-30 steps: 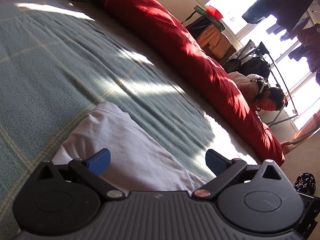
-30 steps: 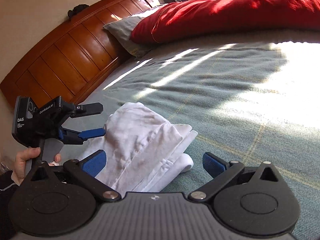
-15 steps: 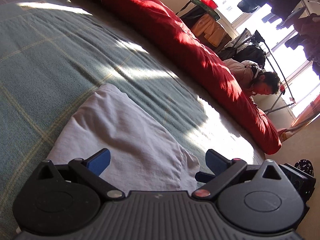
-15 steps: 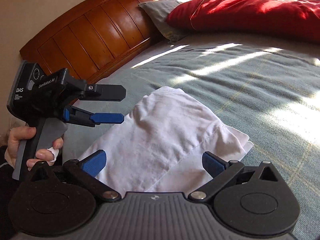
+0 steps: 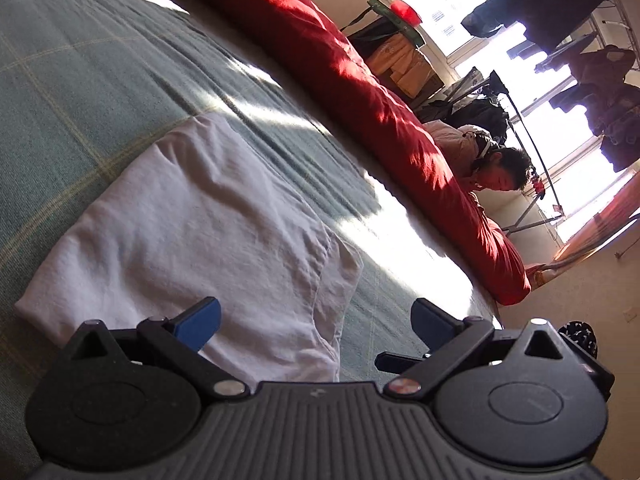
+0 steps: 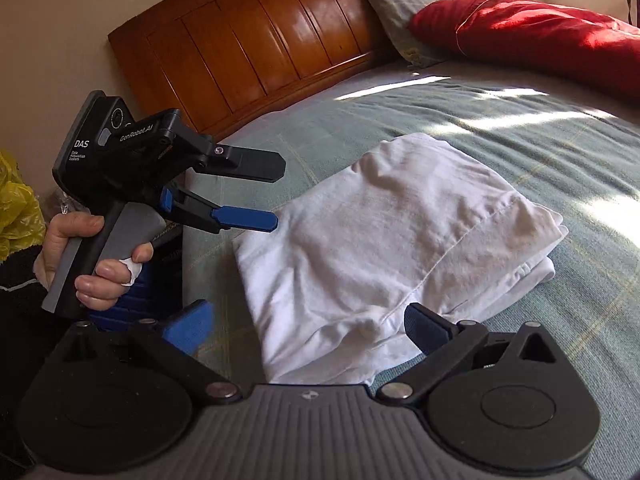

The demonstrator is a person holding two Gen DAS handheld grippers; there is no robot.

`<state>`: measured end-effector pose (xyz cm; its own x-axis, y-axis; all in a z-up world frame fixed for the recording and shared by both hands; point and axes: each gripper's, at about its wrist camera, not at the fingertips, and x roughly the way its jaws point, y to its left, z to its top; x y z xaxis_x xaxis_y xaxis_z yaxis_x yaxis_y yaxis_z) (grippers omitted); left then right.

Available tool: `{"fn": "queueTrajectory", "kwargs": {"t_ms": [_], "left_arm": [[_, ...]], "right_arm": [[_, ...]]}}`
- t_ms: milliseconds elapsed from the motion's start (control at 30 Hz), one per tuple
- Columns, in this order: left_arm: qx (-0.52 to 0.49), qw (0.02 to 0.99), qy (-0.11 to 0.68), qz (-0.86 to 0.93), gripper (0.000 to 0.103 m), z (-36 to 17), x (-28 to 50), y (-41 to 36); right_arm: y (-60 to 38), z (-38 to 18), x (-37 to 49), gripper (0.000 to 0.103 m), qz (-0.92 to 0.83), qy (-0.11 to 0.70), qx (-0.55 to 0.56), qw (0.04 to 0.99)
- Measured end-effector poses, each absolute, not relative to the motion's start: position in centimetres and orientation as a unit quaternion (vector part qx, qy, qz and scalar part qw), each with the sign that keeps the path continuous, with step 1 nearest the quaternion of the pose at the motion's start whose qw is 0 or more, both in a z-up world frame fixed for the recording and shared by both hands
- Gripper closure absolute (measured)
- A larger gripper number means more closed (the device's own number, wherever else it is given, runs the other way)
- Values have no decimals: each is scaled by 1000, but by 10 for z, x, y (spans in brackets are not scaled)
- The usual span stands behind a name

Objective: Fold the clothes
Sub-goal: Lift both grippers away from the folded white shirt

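Both tongs stand released, gripping nothing: the left gripper point(image 6: 256, 196) hangs in the air at the left of the right wrist view, its two fingers spread one above the other beside the near-left edge of the cloth, held by a hand point(image 6: 86, 256) around its grey grip, while the right gripper point(image 6: 308, 326) sits low with its blue pads point(image 6: 188, 326) spread to either side of the garment's near end. Compared with a second ago, the white folded garment point(image 6: 400, 248) no longer looks bunched and ridged; it now lies flatter and smoother as one squarish packet, and both cameras have drawn back so that more of it shows. In the left wrist view the garment point(image 5: 200, 232) fills the near left, with the left gripper point(image 5: 316, 320) just short of its near edge. The packet lies on the green checked bedspread point(image 6: 520, 128), its long axis running from near left to far right, with the layered hem ends pointing right and a stitched seam crossing its near half. One garment, two grippers, one red duvet point(image 6: 540, 36) along the far side, one grey pillow point(image 6: 400, 12) against the wooden headboard point(image 6: 260, 52), and one person point(image 5: 500, 168) beyond the duvet by the window are in sight.
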<state>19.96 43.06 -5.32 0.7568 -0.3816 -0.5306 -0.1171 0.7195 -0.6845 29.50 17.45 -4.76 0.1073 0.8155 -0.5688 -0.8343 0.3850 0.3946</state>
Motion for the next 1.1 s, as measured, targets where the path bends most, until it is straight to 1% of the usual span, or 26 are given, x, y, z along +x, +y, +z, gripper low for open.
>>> {"fn": "queueTrajectory", "kwargs": {"t_ms": [233, 333, 433, 567, 700, 967, 1100], "left_arm": [[-376, 838, 371, -138, 3, -79, 194, 364], [-367, 836, 380, -149, 3, -79, 189, 351], [-356, 839, 381, -158, 3, -75, 183, 340], [-334, 874, 332, -120, 2, -53, 189, 354], [-305, 884, 340, -97, 2, -45, 208, 361], [-247, 900, 354, -52, 2, -29, 245, 374], [-255, 892, 374, -13, 2, -36, 302, 407]], "right_arm": [[92, -38, 267, 0, 477, 382, -19, 791], [56, -36, 255, 0, 441, 383, -14, 811], [22, -37, 245, 0, 417, 393, 15, 819], [-11, -39, 234, 0, 391, 401, 54, 827], [-25, -44, 230, 0, 373, 409, 80, 829], [-15, -48, 231, 0, 377, 416, 59, 825], [-6, -53, 232, 0, 385, 423, 55, 818]]}}
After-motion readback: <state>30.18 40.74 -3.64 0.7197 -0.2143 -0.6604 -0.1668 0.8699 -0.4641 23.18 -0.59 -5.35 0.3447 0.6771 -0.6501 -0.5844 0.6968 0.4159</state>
